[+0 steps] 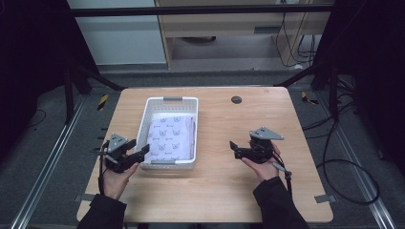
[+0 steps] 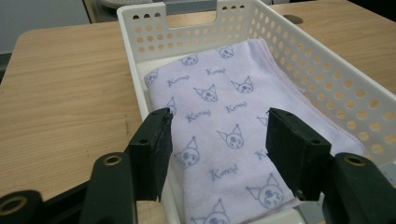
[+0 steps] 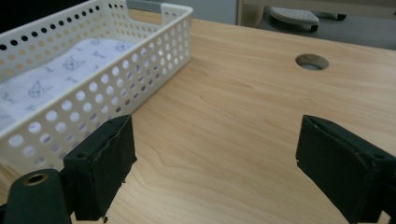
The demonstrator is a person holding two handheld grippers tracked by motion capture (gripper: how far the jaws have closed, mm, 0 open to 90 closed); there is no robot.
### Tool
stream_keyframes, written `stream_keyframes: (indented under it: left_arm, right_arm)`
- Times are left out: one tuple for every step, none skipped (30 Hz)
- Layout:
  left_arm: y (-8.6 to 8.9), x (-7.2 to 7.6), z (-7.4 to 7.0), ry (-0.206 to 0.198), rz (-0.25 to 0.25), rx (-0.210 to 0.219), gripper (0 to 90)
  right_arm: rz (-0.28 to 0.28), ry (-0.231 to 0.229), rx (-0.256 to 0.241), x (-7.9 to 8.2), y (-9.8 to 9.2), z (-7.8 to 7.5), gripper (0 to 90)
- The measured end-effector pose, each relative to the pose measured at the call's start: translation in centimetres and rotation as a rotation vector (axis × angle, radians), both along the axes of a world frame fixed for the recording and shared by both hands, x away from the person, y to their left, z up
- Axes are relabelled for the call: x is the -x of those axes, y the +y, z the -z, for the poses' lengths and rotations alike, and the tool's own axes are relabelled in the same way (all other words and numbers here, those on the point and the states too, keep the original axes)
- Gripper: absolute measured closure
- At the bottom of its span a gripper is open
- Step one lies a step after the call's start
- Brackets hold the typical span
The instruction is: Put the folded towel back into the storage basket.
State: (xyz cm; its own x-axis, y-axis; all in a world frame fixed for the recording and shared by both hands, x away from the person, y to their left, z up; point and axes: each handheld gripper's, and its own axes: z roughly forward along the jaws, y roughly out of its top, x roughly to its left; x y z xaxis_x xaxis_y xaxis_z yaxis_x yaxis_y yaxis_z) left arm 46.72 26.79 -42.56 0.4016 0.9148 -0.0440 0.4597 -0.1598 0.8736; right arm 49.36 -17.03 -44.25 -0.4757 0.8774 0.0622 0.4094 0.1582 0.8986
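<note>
A person stands at the near side of the table (image 1: 224, 191), 1 hand-held gripper in each hand. The left hand-held gripper (image 1: 142, 153) sits at the near left corner of a white perforated basket (image 1: 143, 119), its jaws spread apart and empty. In the left gripper view, that hand-held gripper (image 2: 217, 135) points over the basket's near rim, and the 2 black pads frame the near end of the cloth without touching it.

The cloth (image 1: 172, 136) is a folded pale lilac towel printed with small cat-like faces and script. It lies flat inside the basket (image 2: 327, 79), covering most of the floor, with a stitched edge running along the basket's right wall.

The right hand-held gripper (image 1: 233, 148) is held over bare wood well to the right of the basket, pointing left toward it. Its jaws are spread wide with nothing between them; in the right gripper view (image 3: 215, 154) only table grain lies between the 2 pads. A round cable hole (image 1: 236, 99) sits in the table toward the far edge, right of the basket.
</note>
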Motion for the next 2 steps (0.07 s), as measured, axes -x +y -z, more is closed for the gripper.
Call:
stream_keyframes:
  left_arm:
    - [0.09, 0.11, 0.03, 0.003, 0.004, 0.006, 38.9]
    - [0.23, 0.27, 0.05, -0.001, 0.002, 0.006, 38.5]
  right_arm:
    - [0.0, 0.0, 0.0, 0.0, 0.0, 0.0, 12.3]
    - [0.003, 0.002, -0.003, 0.3, -0.48, 0.11, 12.3]
